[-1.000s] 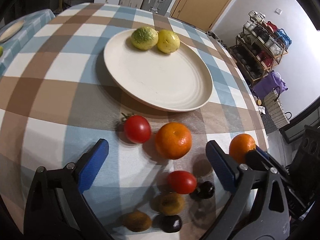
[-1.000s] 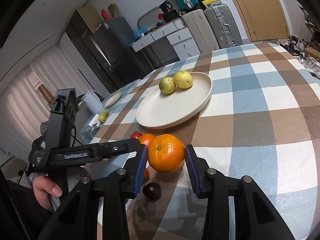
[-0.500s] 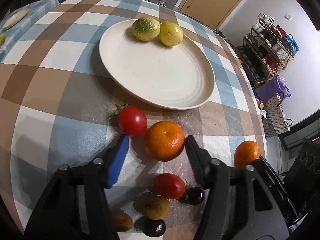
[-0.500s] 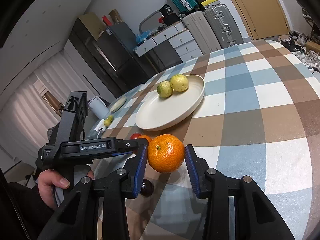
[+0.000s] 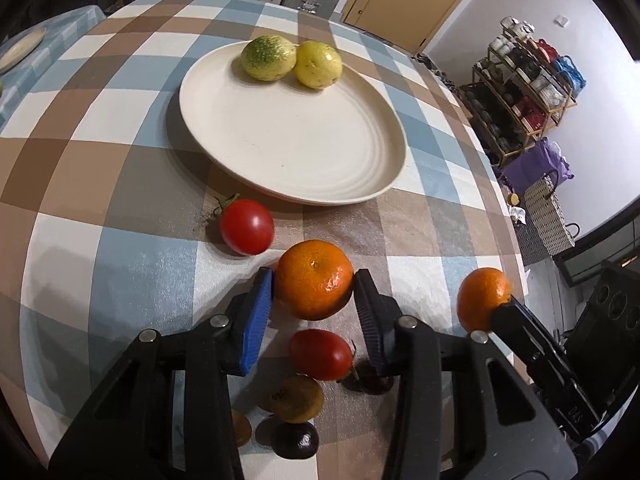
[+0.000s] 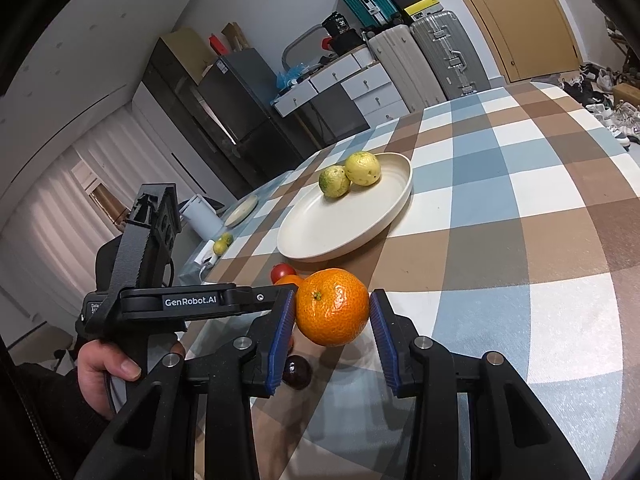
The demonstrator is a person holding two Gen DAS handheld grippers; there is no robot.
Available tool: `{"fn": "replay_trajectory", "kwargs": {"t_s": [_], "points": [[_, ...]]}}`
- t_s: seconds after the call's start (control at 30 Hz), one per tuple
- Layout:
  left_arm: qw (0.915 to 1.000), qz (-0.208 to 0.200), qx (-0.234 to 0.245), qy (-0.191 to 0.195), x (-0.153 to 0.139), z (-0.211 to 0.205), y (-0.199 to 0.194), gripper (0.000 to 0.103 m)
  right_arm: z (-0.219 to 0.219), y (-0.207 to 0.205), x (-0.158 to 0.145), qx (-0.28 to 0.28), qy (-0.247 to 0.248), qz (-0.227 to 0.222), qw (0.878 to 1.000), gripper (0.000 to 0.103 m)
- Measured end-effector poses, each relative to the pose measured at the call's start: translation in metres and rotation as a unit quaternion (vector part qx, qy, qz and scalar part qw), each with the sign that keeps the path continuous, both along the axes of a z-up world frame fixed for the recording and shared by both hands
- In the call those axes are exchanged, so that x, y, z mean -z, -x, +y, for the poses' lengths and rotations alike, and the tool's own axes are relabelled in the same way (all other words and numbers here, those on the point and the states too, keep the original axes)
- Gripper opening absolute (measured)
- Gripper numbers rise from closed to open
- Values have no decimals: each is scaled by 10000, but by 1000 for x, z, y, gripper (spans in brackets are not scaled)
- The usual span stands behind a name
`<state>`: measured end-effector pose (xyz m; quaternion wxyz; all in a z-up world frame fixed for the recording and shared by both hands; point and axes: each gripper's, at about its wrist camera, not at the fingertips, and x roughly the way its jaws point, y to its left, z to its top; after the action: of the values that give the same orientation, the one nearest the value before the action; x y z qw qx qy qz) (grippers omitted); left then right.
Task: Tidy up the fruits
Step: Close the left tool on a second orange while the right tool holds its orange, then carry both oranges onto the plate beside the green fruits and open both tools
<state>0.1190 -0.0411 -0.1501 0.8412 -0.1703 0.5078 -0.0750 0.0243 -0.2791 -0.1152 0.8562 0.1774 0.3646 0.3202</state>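
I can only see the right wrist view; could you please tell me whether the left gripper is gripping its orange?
Observer: Yes, the left gripper has its blue pads pressed against both sides of the orange.
Operator: Thank you. Is anything lying close behind that orange?
Observer: A second tomato lies just behind it, under the gripper.
Operator: Is there anything further back?
Observer: A brownish fruit with a dark fruit behind it, nearer the camera.

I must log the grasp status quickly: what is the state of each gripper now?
Left gripper: closed on an orange.
Right gripper: closed on a second orange, lifted above the table.
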Motion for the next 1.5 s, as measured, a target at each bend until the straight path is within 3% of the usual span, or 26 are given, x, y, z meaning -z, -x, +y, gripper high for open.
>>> {"fn": "replay_trajectory", "kwargs": {"t_s": [0.4, 0.63, 1.1, 1.5], "points": [[9978, -610, 246, 34, -32, 13, 11, 38, 16, -2, -6, -36, 265, 20, 9996, 39], [9964, -832, 71, 123, -44, 44, -2, 38, 37, -12, -11, -168, 410, -23, 9990, 39], [9945, -1005, 31, 302, -57, 93, -80, 38, 97, -68, -15, -539, 587, 46, 9968, 39], [9971, -595, 289, 371, -23, 104, -149, 38, 143, -135, 8, -654, 743, 398, 9943, 39]]}}
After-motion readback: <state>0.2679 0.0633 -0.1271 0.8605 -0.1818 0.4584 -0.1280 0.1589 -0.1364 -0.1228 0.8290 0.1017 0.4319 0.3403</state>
